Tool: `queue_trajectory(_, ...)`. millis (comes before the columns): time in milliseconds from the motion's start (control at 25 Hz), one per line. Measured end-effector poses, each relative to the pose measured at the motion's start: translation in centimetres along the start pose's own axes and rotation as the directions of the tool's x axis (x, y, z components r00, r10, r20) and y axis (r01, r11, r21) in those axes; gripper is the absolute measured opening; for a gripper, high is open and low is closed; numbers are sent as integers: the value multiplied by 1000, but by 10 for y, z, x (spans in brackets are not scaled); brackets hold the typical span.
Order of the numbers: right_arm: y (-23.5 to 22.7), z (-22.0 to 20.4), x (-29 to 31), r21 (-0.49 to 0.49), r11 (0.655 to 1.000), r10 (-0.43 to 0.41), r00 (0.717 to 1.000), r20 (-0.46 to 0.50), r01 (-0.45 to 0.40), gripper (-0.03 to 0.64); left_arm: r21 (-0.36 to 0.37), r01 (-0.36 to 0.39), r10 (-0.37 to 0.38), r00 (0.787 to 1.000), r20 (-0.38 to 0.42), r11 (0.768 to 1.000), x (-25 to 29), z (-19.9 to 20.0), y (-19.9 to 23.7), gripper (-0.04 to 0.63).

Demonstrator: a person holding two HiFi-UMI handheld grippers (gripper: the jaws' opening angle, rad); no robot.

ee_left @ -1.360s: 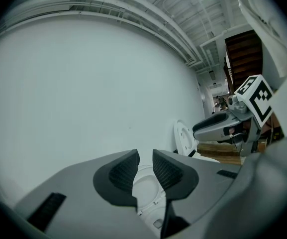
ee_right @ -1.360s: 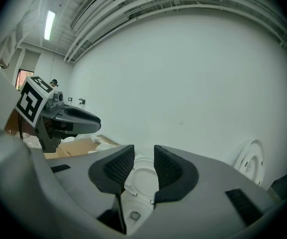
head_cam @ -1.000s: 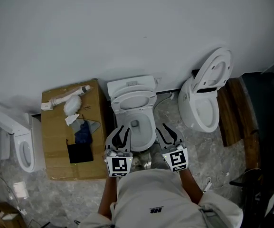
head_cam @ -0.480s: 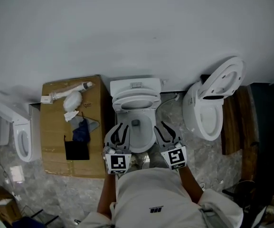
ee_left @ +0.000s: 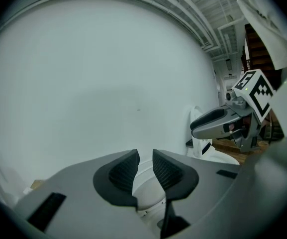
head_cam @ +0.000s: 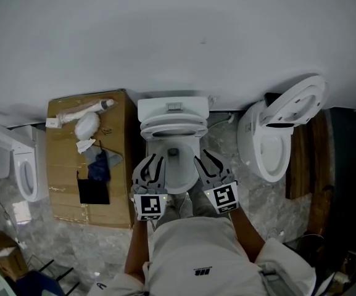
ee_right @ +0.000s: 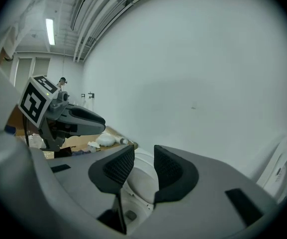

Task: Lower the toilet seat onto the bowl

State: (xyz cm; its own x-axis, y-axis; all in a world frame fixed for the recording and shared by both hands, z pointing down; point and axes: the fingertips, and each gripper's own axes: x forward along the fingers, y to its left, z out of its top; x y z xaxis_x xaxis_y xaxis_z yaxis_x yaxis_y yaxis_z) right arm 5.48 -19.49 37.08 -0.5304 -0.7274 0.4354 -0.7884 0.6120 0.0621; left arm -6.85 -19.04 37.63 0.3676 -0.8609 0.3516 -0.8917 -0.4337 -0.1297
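While cardboard lies on the floor at left, the left gripper hangs over the left rim of the bowl, fingers clenched on nothing. Behind them the seat seems tilted up against the tank, off the bowl. The right gripper hangs opposite, fingers also clenched empty. Another toilet stands farther right.

Both grippers out in front of me, side by side, small gap between them. My left gripper has jaws pulled close together, thin slit only, nothing held. My right gripper is the same: jaws close, nothing in them. Both point ahead and a bit down. Left arm, right arm tucked near my body.
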Motion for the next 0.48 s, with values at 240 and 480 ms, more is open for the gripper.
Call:
queue_trajectory(240, -19, -17, 24, 14, 1000, 27, 999, -33, -26, 127, 7, -5, 5, 1000, -18, 1000, 33, -7, 2, 104)
queue_trajectory(480, -33, -33, 49, 4, 998, 59, 996, -60, -58, 127, 22, 5, -4, 999, -51, 1000, 62, -23, 3, 104)
